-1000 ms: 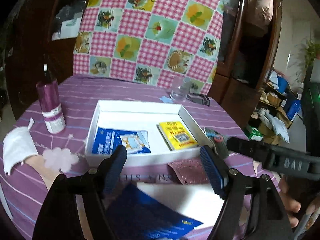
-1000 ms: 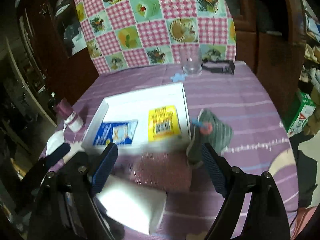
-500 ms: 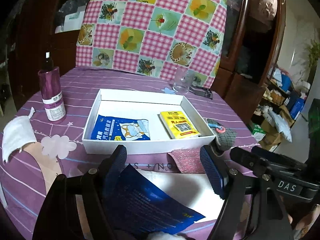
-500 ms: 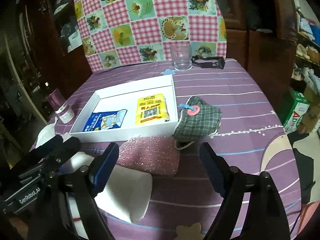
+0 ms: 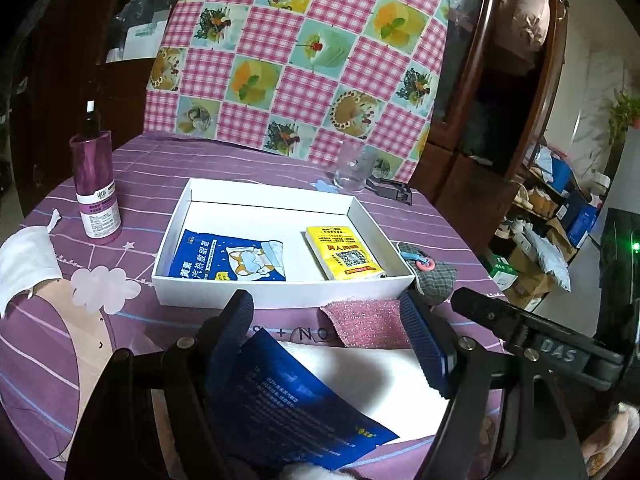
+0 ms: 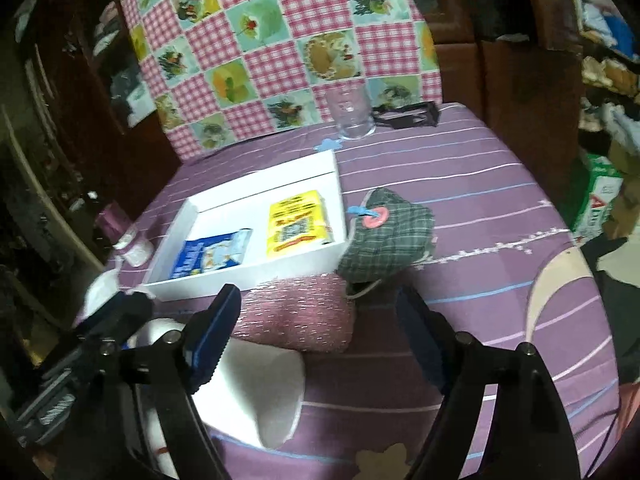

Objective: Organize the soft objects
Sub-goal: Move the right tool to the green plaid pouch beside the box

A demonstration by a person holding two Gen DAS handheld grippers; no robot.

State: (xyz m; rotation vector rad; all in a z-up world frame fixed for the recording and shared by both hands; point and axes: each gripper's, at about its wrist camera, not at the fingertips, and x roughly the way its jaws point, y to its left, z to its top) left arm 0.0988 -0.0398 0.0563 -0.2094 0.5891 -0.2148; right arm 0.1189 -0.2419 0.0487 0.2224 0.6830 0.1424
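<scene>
A white box (image 5: 276, 294) on the purple table holds a blue packet (image 5: 228, 258) and a yellow tissue pack (image 5: 344, 252). In front of the box lies a pink glittery pad (image 6: 296, 316), and a green plaid pouch (image 6: 388, 240) leans on the box's right corner. My right gripper (image 6: 318, 300) hangs just above the pad; its jaws are closing, with the pad between the fingertips and untouched. My left gripper (image 5: 324, 312) stands open over a white lid (image 5: 380, 380) and a dark blue packet (image 5: 288, 400), which lies against its left finger only.
A purple spray bottle (image 5: 96, 188) and a white cloth (image 5: 24, 264) are at the left. A clear glass (image 5: 354, 172) and a black object (image 5: 390, 190) stand behind the box. A chair with a pink checked cover (image 5: 300, 60) is beyond the table.
The right gripper has dipped a little toward the pink pad and rolled slightly, and its jaws have narrowed a touch. The left gripper has hardly moved.
</scene>
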